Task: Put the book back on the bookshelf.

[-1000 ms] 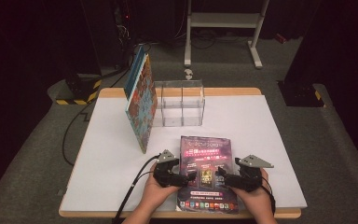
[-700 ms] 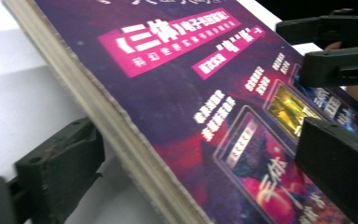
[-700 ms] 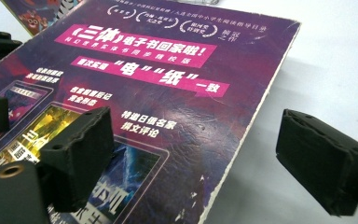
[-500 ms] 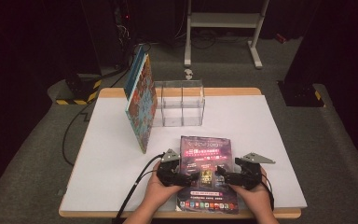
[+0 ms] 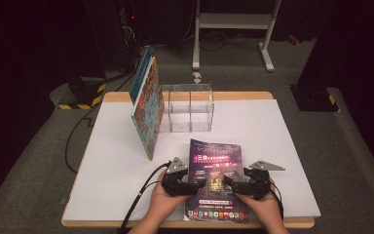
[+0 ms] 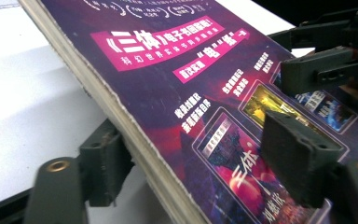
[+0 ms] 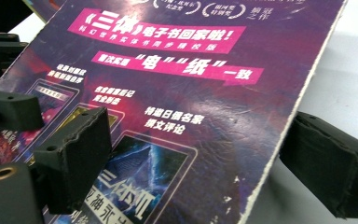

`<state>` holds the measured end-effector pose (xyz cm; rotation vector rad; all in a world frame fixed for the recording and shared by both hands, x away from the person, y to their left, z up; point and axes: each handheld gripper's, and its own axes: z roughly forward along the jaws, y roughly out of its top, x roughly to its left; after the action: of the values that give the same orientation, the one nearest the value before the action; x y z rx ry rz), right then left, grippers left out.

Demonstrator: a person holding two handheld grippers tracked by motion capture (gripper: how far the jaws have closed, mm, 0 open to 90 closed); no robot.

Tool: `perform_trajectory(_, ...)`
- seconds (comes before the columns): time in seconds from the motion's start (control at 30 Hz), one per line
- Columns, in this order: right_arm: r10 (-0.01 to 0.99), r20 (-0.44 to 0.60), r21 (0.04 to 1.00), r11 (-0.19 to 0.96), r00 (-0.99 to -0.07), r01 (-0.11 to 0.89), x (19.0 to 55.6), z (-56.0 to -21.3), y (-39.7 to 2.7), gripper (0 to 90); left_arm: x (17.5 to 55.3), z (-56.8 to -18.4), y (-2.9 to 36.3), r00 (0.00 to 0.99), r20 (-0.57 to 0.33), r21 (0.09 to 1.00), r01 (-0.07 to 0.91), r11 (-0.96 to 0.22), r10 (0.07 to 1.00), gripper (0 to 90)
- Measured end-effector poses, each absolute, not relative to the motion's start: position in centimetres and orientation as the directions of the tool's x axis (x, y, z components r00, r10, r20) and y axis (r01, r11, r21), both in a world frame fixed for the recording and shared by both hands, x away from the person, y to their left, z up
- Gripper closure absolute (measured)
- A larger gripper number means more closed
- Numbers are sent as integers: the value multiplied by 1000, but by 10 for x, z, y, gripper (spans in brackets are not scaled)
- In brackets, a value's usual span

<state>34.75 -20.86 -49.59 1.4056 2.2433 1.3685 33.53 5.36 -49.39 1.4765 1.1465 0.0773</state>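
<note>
Purple and glossy, the book (image 5: 215, 170) lies flat at the near edge of the white table (image 5: 282, 141), just in front of the clear plastic box (image 5: 187, 109) and well apart from it. To the left of the book, a colourful picture book (image 5: 146, 109) leans upright against the left side of that box.

Both hands work on the purple book from opposite sides. The left gripper (image 5: 195, 186) comes from the book's left edge; in the left gripper view one jaw is under the page block and the other is above the cover — its jaws have just been closing, and the edge of the book is between them, lifted a little from the table. Whether the pads already press on it, I cannot tell.

The right gripper (image 5: 229, 183) stands at the book's right edge. Its jaws are spread wide — one over the cover, one beside the edge on the table, with a visible gap.
</note>
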Motion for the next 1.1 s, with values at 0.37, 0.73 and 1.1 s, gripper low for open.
perform_trajectory(0.37,761,355,734,133,-543,666,348,-497,-210,91,330,-492,59,532,-521,808,559,186,667,437)
perform_trajectory(0.73,774,327,728,159,-542,666,340,-489,-209,169,326,-489,60,535,-510,817,546,184,674,530)
perform_trajectory(1.1,794,264,752,187,-548,633,333,-480,-212,379,325,-487,62,538,-510,821,539,191,671,603)
